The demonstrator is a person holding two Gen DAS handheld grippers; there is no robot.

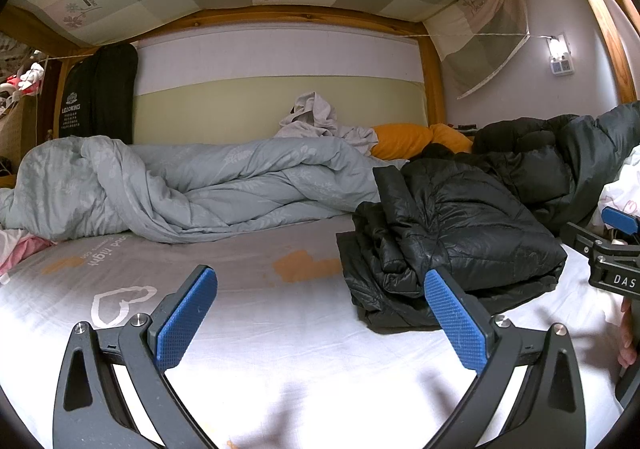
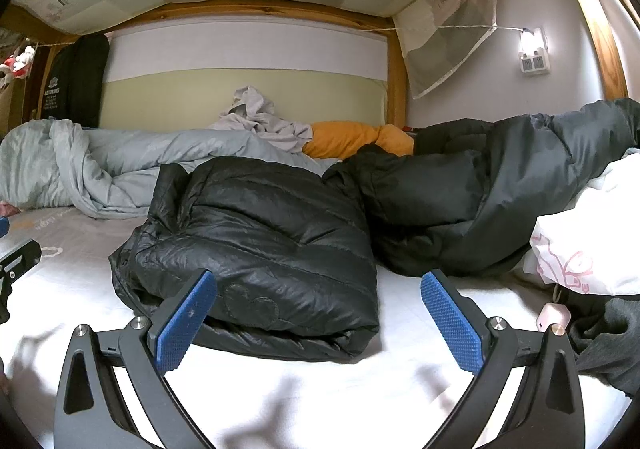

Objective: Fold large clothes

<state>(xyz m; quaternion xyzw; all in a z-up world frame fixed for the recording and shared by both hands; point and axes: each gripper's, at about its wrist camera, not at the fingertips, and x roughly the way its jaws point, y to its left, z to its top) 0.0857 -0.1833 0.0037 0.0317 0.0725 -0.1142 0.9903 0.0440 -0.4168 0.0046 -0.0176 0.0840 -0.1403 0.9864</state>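
Right gripper point(image 2: 318, 313) and left gripper point(image 1: 320, 313) both spread empty over the sheet point(image 1: 280, 349); we judge the folded black down jacket point(image 2: 260, 249) wants squaring, lifting by its near edge.

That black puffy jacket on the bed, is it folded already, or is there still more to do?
The black puffy jacket already lies folded into a compact bundle on the sheet. Nothing is in hand: the left gripper and right gripper are both open and empty. The dark coat heaped behind still looks unfolded.

The dark grey puffy quilted coat point(image 2: 540, 177) runs off the right edge; the folded shiny black down jacket point(image 2: 260, 233) hides its left end
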